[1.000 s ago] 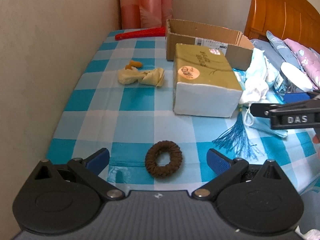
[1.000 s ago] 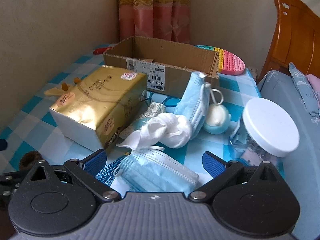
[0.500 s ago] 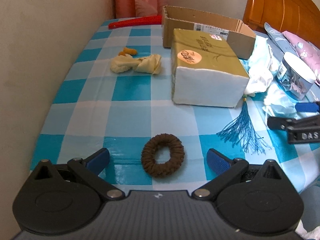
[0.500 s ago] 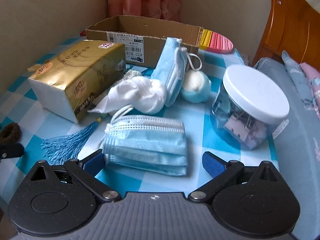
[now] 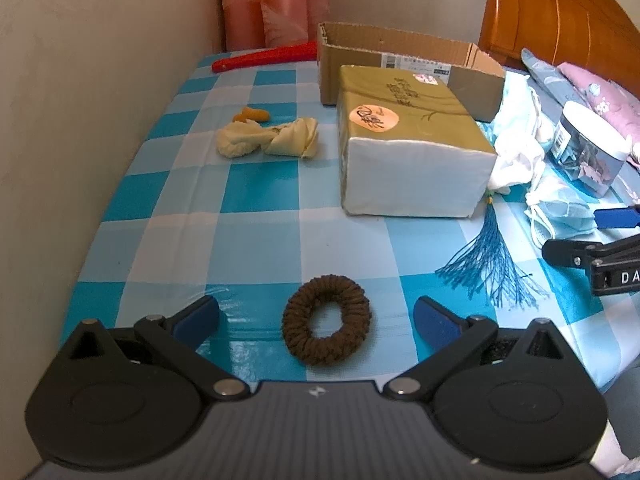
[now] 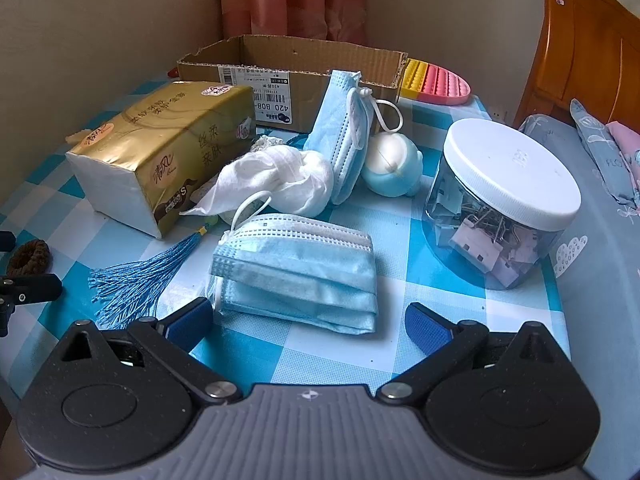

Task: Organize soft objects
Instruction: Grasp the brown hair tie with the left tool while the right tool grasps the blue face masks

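- Left gripper low over the near edge of the checked surface, fingers spread wide, nothing held.
- Brown scrunchie flat on the surface between those fingers, touching neither.
- Right gripper also spread wide and empty, hovering at the near edge of the surface.
- Folded blue mask flat just ahead of it, between the finger lines, white ear loop curling up at the left end.
- Blue tassel fanned out left of the mask, cord running back toward the tissue pack.
- Clear jar with white lid right of the mask, binder clips inside.
- White knotted cloth behind the mask, leaning against the tissue pack's right side.
- Gold tissue pack mid-surface, white end facing the left camera.
- Second mask propped upright behind the cloth, against the box front.
- Pale blue round toy just right of that mask.
- Yellow knotted cloth left of the pack, well apart from it; small orange piece just behind the cloth.
- Open cardboard box at the far side, touching the pack's far end in the left view.
- Red strip left of the box; rainbow pop mat right of it.
- Curtain and wooden headboard beyond.
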Demonstrator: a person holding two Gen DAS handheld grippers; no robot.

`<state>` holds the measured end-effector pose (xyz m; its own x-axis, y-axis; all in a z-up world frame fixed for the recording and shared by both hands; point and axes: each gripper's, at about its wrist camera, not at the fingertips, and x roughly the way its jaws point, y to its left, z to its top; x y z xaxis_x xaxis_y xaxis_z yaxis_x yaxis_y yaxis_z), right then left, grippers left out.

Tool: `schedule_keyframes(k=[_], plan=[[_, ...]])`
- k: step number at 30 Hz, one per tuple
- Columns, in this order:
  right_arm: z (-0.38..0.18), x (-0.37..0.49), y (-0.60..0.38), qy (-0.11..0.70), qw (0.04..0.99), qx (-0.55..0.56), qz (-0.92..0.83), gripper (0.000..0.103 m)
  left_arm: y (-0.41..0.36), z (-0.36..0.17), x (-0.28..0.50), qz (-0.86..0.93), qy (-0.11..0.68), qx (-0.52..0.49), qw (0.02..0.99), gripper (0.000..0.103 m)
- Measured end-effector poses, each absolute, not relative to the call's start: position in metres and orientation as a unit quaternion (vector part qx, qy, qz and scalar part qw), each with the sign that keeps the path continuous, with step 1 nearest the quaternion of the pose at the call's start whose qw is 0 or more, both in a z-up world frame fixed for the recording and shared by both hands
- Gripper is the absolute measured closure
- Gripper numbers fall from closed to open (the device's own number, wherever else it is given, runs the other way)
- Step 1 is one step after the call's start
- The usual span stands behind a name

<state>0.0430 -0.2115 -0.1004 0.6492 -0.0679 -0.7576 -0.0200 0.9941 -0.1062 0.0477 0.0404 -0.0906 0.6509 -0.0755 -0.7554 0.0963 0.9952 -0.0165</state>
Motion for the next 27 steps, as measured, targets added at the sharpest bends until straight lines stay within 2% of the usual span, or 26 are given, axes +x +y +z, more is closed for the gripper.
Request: schedule_keyframes(k=[12, 15, 18, 20, 23, 27], plan=[[-0.102, 0.037, -0.213, 0.405, 0.913, -0.054, -0.006, 0.0, 0.039, -0.092, 0.036, -0.08, 0.393, 0.026, 0.916, 0.001], [-0.101, 0.037, -0.213, 0.404, 0.913, -0.054, -0.005, 0.0, 0.037, -0.092, 0.035, -0.086, 0.391, 0.028, 0.916, 0.004], [-0.102, 0.035, -0.213, 0.4, 0.915, -0.054, -0.004, 0.0, 0.036, -0.09, 0.033, -0.088, 0.385, 0.026, 0.918, 0.022], [-0.102, 0.034, -0.213, 0.397, 0.916, -0.054, -0.004, 0.0, 0.035, -0.087, 0.031, -0.092, 0.38, 0.026, 0.92, 0.04], [-0.102, 0.033, -0.214, 0.394, 0.918, -0.053, -0.004, 0.0, 0.034, -0.085, 0.029, -0.091, 0.376, 0.026, 0.922, 0.058], [-0.103, 0.033, -0.214, 0.39, 0.919, -0.053, -0.003, 0.0, 0.034, -0.085, 0.028, -0.087, 0.371, 0.025, 0.924, 0.06]])
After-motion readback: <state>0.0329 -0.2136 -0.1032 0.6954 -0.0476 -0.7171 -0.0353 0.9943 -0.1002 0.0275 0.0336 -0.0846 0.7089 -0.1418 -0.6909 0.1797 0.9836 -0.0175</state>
